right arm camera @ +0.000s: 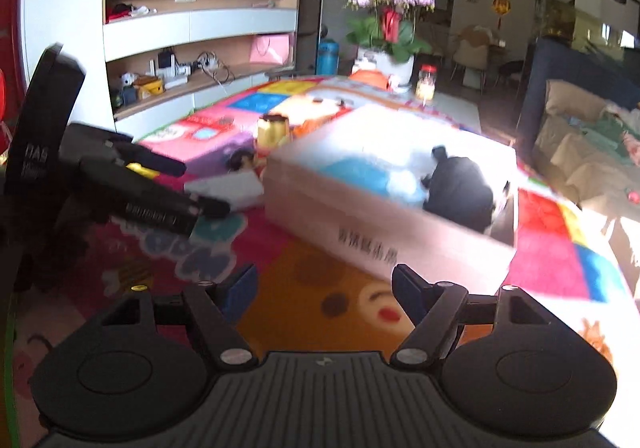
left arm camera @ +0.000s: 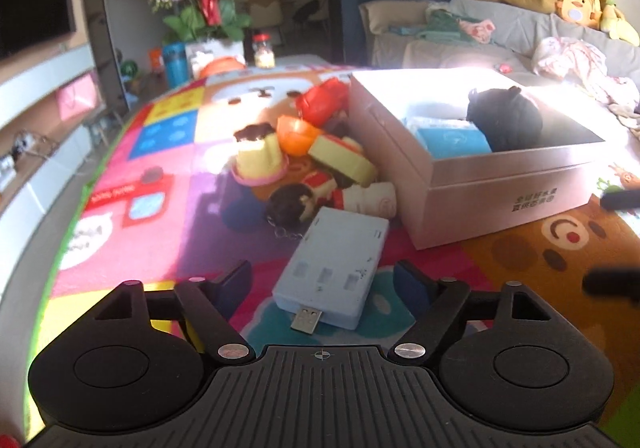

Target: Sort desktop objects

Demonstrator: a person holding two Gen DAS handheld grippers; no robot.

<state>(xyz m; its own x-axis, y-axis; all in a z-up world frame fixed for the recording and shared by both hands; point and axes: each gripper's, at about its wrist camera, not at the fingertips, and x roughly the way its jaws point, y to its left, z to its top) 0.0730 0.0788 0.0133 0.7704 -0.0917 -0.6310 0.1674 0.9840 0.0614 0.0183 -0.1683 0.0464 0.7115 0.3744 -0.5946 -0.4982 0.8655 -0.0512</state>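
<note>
The left tool (left arm camera: 322, 284) hangs spread over the pale blue charger (left arm camera: 334, 268), which lies flat on the bench (left arm camera: 168, 240) at the box's (left arm camera: 472, 183) seven o'clock. The right tool (right arm camera: 324, 288) is spread and empty. A skewed pinch could skid the slab into the toys (left arm camera: 304, 167) at twelve o'clock.

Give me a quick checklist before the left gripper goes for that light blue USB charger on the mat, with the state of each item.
1. Left gripper open: ok, nothing gripped.
2. Light blue USB charger lined up between the fingers: ok, pads not touching it.
3. Charger free of neighbours: cannot tell; the doll keychain lies right at its far end.
4. Room in the open box: ok, bare floor beside the black pouch and the blue packet.
5. Right gripper out of the way: ok, open and empty over the mat in front of the box.
</note>
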